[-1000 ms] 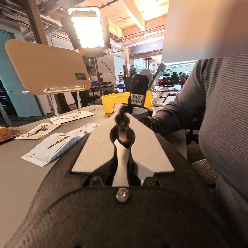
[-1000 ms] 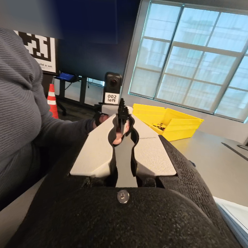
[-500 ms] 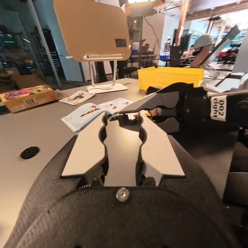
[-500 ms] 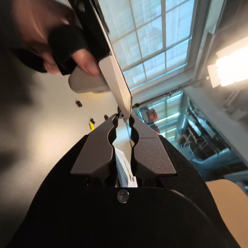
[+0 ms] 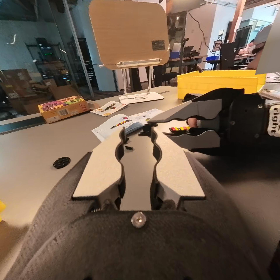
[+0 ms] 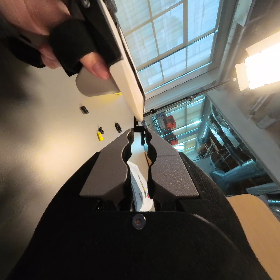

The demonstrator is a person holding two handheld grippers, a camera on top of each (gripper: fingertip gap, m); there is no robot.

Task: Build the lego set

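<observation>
A: On the left of the bench [image 5: 45,151] lies the lego box [image 5: 63,108], then the open booklet [image 5: 121,127]. What do the left tongs [image 5: 137,133] hold?

B: Nothing; they stand apart. The black lego piece [image 5: 147,132] is just at their right fingertip.

A: And the right tongs [image 6: 139,131]?

B: They are turned sideways and grip this black lego piece.
</observation>
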